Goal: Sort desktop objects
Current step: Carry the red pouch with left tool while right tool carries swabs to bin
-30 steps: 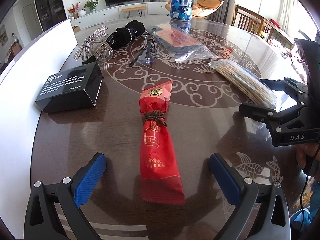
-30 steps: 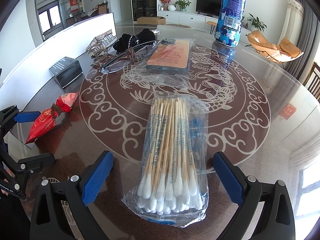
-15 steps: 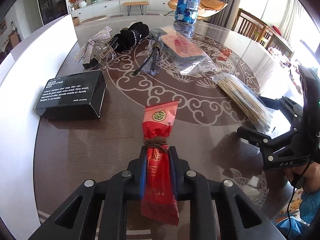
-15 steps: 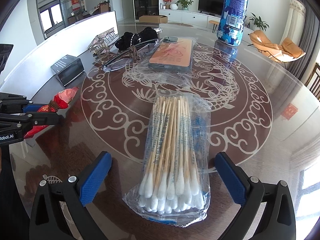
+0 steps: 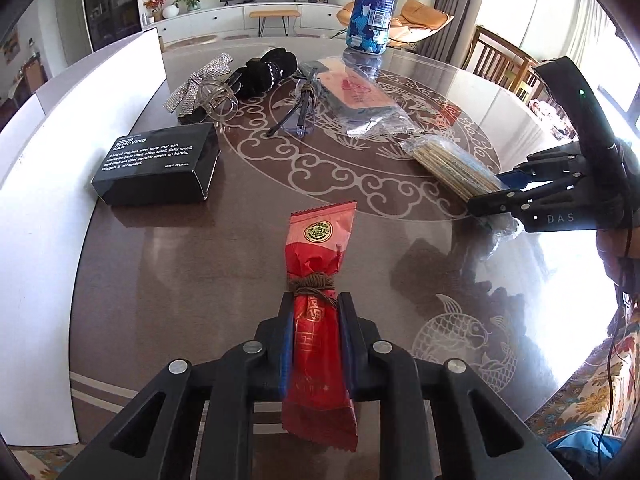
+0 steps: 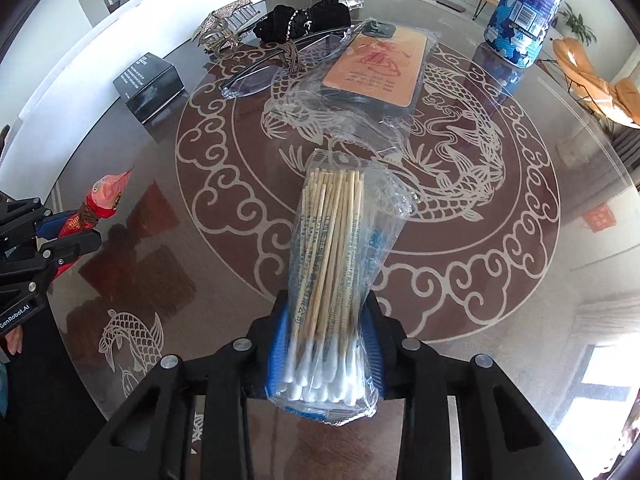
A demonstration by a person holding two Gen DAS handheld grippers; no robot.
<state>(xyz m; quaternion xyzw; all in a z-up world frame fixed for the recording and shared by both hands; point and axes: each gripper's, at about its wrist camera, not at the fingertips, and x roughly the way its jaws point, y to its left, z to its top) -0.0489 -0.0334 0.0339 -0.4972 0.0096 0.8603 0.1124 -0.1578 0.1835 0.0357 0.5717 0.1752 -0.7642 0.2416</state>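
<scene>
Already both grippers are loaded: the left gripper (image 5: 316, 336) has its jaws clamped on the lower half of the red packet (image 5: 318, 320), just below its brown string tie, and the right gripper (image 6: 326, 356) has its jaws closing on the bag of cotton swabs (image 6: 332, 292), pads pressing the plastic at the cotton-tipped end. Beyond the packet, the black box (image 5: 158, 164) lies to the left near the white panel (image 5: 60, 148) that runs along that side of the table (image 5: 180, 280). Farther back, crowded together, sit a sparkly bow clip (image 5: 196, 84), a black scrunchie (image 5: 266, 70), glasses (image 5: 298, 116) and a bagged phone case (image 6: 380, 68); a blue patterned can (image 6: 528, 8) stands upright behind them. The dark stretch between the two grippers, over the fish motif (image 5: 460, 332), is bare, and the table's round edge curves close on the right.
</scene>
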